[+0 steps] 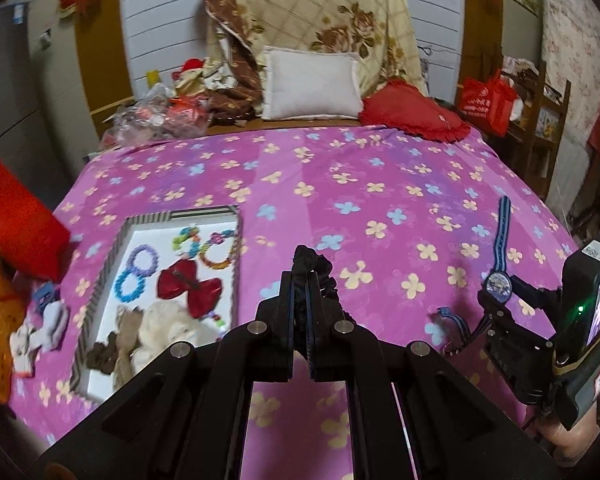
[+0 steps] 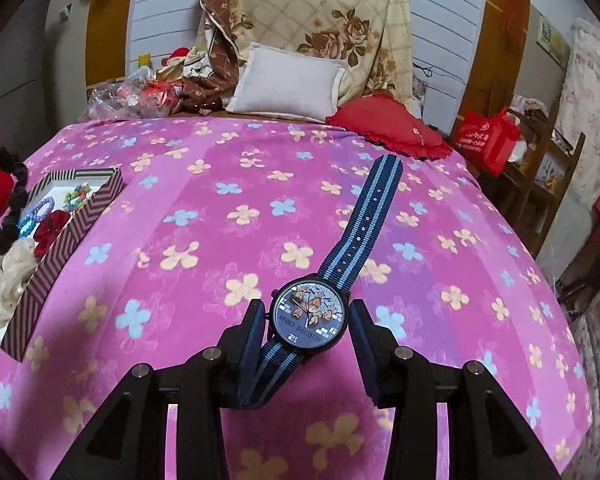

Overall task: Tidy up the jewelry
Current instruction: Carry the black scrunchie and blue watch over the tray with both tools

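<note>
A striped box with a white inside lies on the bed at the left; it also shows in the right wrist view. It holds bead bracelets, a red bow and a cream scrunchie. My left gripper is shut on a black scrunchie, above the bed just right of the box. My right gripper holds a cartoon-face watch with a blue striped strap between its fingers, above the bed; the watch also shows in the left wrist view.
The pink flowered bedspread covers the bed. A white pillow, a red cushion and a folded quilt lie at the head. Plastic bags sit at the far left corner. A red bag and small items lie left of the box.
</note>
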Tool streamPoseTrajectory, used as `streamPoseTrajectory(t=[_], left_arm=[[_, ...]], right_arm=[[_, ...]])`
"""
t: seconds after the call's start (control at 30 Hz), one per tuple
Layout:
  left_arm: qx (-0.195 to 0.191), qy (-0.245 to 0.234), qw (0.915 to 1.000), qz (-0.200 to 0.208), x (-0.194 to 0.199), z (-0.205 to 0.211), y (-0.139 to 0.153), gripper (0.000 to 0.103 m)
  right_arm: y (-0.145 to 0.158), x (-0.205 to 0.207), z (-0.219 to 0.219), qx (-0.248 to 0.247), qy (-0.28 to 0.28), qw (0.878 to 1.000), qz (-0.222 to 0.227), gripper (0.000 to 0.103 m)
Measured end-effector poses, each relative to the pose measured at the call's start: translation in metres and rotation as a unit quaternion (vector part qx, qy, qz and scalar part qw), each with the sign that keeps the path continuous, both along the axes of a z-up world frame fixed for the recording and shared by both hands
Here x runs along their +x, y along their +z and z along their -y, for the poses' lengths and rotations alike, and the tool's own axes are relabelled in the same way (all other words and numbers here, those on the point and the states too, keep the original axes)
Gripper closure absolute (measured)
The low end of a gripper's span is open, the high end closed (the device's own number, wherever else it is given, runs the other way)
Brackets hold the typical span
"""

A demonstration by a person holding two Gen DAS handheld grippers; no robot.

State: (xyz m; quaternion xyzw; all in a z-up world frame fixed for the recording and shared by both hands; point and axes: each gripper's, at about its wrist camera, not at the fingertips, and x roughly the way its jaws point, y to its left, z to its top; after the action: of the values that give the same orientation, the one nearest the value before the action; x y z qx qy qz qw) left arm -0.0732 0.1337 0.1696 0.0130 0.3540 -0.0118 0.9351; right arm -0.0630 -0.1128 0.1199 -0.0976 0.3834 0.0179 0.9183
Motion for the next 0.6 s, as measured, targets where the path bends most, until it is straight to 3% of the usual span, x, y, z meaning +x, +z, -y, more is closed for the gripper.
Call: streamPoseTrajectory(t=[0.6], left_arm=[[0.009, 0.059, 0.9978, 0.027, -0.025, -0.06, 0.002, 0.1]], right_arm=[[0.001, -0.026, -0.049, -0.049, 0.017, 0.998, -0.021, 0.062]])
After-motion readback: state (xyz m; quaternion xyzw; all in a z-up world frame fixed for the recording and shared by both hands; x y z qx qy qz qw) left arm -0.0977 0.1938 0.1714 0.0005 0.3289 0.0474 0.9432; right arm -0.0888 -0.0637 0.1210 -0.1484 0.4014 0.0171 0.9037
